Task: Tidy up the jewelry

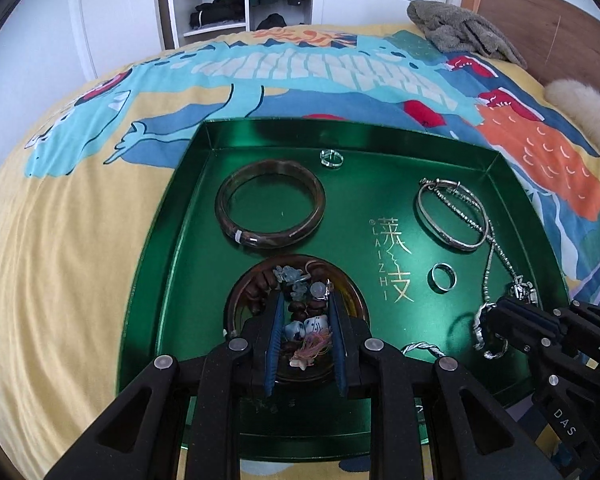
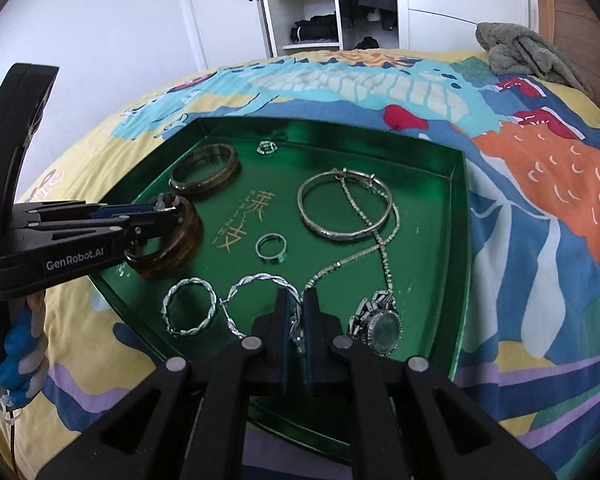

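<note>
A green tray (image 1: 204, 136) (image 2: 460, 240) lies on the bed with jewelry on it. My left gripper (image 1: 306, 300) (image 2: 168, 208) hangs over its near left part, shut on a bundle of bead bracelets (image 1: 304, 328). An amber bangle (image 1: 230, 312) (image 2: 180, 248) rings the fingertips, tilted. My right gripper (image 2: 298, 300) (image 1: 496, 308) is low at the tray's near right, shut on a silver chain piece (image 2: 299, 332) (image 1: 479, 326). A dark bangle (image 1: 272, 240) (image 2: 202, 190), a silver bangle (image 1: 448, 236) (image 2: 332, 234), a necklace (image 2: 386, 264), a ring (image 2: 278, 258) and a watch (image 2: 384, 328) lie loose.
Two twisted silver hoops (image 2: 190, 281) (image 2: 260, 278) lie by the right gripper. A small clear ring (image 1: 331, 159) sits near the tray's far wall. A grey cloth (image 1: 460, 28) is heaped at the bed's far right. A wardrobe (image 2: 312, 4) stands beyond the patterned bedspread (image 1: 80, 240).
</note>
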The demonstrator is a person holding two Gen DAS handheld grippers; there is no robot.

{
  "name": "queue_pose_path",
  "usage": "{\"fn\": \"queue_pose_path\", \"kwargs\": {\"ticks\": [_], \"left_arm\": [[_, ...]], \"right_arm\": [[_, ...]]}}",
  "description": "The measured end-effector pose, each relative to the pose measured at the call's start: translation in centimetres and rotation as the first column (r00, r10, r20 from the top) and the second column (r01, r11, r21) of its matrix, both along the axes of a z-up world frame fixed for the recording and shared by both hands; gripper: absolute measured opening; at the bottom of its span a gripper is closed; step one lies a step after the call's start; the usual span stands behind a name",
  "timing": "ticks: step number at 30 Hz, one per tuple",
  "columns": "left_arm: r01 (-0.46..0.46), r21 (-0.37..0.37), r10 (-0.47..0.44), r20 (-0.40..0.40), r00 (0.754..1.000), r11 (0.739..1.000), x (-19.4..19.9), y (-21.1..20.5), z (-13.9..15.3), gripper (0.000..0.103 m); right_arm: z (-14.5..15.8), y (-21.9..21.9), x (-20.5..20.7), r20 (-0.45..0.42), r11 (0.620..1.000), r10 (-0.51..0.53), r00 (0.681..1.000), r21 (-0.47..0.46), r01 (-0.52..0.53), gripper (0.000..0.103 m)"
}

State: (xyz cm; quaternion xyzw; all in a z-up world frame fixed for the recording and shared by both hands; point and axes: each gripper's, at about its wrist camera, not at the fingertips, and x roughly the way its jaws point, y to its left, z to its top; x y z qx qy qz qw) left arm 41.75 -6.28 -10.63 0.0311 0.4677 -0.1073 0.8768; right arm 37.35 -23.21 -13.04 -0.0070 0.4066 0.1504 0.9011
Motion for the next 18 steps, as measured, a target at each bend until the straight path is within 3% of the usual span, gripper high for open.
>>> {"fn": "queue_pose_path", "kwargs": {"ticks": [6,9,11,18], "left_arm": [[-0.01,0.02,0.01,0.001,1.0,1.0,0.0,-0.3,0.0,0.022],[-0.02,-0.005,0.02,0.006,1.0,1.0,-0.3,0.1,0.6,0.025],[-0.032,-0.02,0.032,0.011,0.999,0.999,-0.6,0.5,1.4,0.035],[-0.073,-0.054,0.077,0.073,0.994,0.996,-5.0,2.5,5.9,0.049]], "right_arm": [[-0.1,-0.7,-0.1,-0.015,0.999,-0.029,0.999,-0.014,0.029,0.008],[0.6,-1.3,-0.6,-0.009,0.999,-0.044,0.999,-0.002,0.044,0.016],[1.5,-1.8,-1.2,0.005,0.998,-0.059,0.998,0.004,0.059,0.026],[6.3,-2.9,-5.1,0.068,0.996,-0.087,0.994,0.038,0.084,0.028]]}}
